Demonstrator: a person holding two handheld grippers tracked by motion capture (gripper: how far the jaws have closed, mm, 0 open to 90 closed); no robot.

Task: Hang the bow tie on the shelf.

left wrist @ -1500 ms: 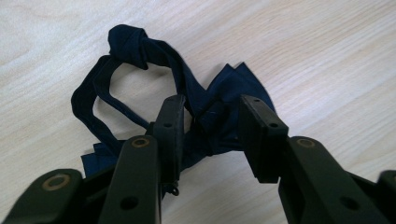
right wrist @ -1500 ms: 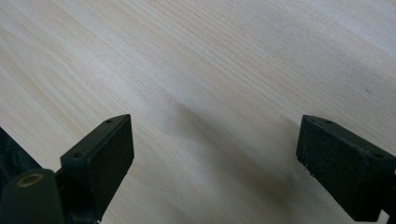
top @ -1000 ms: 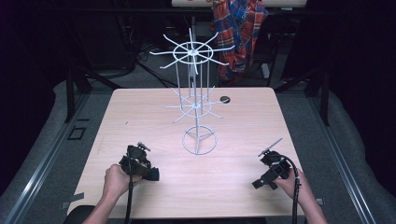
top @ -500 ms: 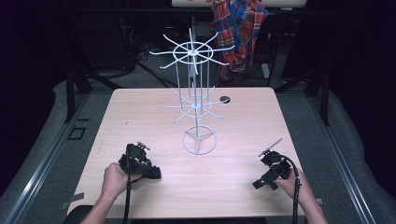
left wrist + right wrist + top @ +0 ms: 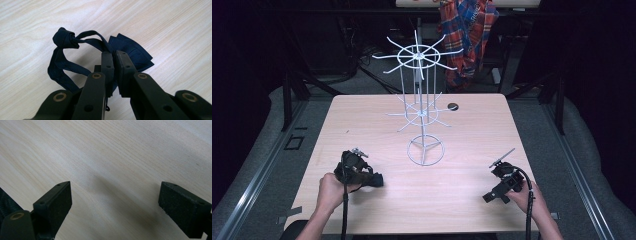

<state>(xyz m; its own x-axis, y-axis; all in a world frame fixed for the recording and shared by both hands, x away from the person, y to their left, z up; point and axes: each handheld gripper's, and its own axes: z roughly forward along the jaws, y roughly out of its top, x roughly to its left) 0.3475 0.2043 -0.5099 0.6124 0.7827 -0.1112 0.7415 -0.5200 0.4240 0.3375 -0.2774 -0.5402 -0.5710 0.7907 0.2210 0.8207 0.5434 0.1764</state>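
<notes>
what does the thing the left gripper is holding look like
On the wooden table, look near the front left, away from the white wire rack. The left gripper pinches a dark navy cloth: pleated, with a knotted strap.

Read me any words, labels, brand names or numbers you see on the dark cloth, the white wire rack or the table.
None: no readable text anywhere.
Dark blue cloth in the left tongs: plain, no label visible.
White wire rack: bare wire.
Table: plain wood grain; the small dark disc is too small to read.

Left gripper (image 5: 374, 179) on dark cloth (image 5: 377, 180), wire rack (image 5: 422, 110)
</notes>
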